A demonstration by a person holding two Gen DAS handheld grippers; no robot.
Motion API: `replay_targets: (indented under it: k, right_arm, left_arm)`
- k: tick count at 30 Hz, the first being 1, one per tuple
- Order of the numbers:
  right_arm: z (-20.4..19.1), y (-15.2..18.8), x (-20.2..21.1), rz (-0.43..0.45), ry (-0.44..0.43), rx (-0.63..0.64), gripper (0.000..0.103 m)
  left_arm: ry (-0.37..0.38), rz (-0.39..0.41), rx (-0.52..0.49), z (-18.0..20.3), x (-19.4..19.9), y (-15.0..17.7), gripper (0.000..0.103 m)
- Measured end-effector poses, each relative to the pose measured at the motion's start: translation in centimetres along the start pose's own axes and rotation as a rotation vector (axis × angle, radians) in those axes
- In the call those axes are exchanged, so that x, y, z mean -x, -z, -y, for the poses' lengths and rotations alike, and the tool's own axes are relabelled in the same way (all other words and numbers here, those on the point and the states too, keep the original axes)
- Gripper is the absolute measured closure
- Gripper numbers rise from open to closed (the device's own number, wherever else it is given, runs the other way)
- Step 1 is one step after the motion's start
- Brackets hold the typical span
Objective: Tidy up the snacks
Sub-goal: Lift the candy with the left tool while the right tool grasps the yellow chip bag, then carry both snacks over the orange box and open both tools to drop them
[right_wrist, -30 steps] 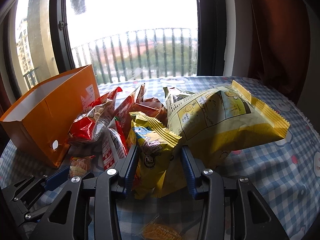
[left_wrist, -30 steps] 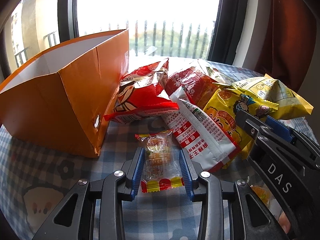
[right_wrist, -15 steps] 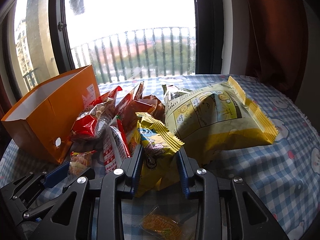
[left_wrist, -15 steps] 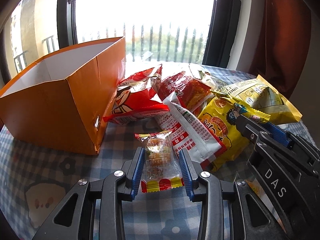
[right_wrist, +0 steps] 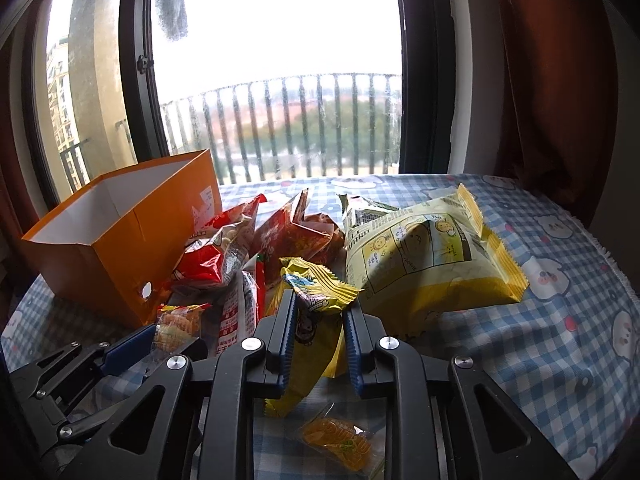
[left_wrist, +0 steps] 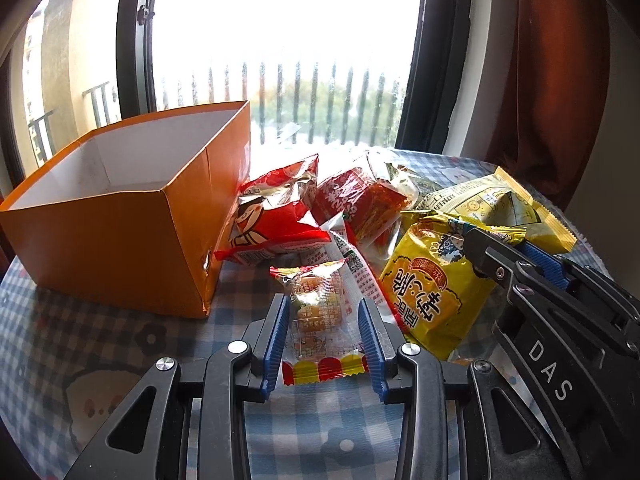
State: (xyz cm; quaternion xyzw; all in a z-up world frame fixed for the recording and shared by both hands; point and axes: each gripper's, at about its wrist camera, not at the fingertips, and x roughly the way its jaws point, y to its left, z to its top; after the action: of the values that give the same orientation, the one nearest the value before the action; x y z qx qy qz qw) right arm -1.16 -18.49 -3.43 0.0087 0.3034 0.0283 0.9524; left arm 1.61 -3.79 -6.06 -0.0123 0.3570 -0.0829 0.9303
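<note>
Surveying progress: sorting is barely begun, judged from how things lie.
Orange box (left_wrist: 120,240): at 9 o'clock in the left wrist view, open-topped, white inside; the part of its interior that shows holds no snack.
Left gripper (left_wrist: 326,340): at 6 o'clock, blue pads pressed on a small clear candy packet (left_wrist: 320,312), which looks raised off the checked tablecloth (left_wrist: 100,340).
Red packs (left_wrist: 276,216): at the centre of the view, heaped just beside the box's right wall, untouched.
White sachet (left_wrist: 360,280): lying between the red packs and the yellow ones.
Right gripper (right_wrist: 320,328): at 6 o'clock in its own view, jaws clamped on a small yellow pack (right_wrist: 316,308), whose lower end hangs free.
Large pale-yellow bag (right_wrist: 428,256): at 2 o'clock from the right gripper, resting on the cloth.
Orange sweet (right_wrist: 340,440): on the cloth under the right gripper.
Remaining: every snack is outside the box; two are in hand, the rest wait.
Change, one second back: right jaws have narrowed onto the yellow pack; both packets sit higher over the cloth; the left grip is unchanged; more of the box's inside shows.
</note>
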Motion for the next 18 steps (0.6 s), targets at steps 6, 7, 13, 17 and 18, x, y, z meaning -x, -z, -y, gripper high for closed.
replay_targets:
  k: [6,7,13,17,18]
  right_arm:
    - [-0.1,-1.1,1.7,0.051,0.004,0.002,0.078]
    - [-0.2,-1.4,2.0,0.059,0.001,0.0,0.078]
    - [-0.8,-2.8,3.7,0.116,-0.026,0.016,0.078]
    - [-1.6,-3.8,4.3,0.14,-0.062,0.04,0.078]
    - [-1.8,-4.1,4.4,0.145,-0.069,0.045,0.078]
  left_arm:
    - [0.019,0.044,-0.007,0.2,1.7,-1.0,0.067]
    - [0.018,0.057,-0.011,0.2,2.1,-1.2,0.067]
    - [0.014,0.114,-0.024,0.2,4.1,-2.5,0.067]
    - [-0.006,0.148,-0.026,0.0,5.1,-3.3,0.067]
    - [-0.015,0.158,-0.016,-0.1,5.3,-3.5,0.067]
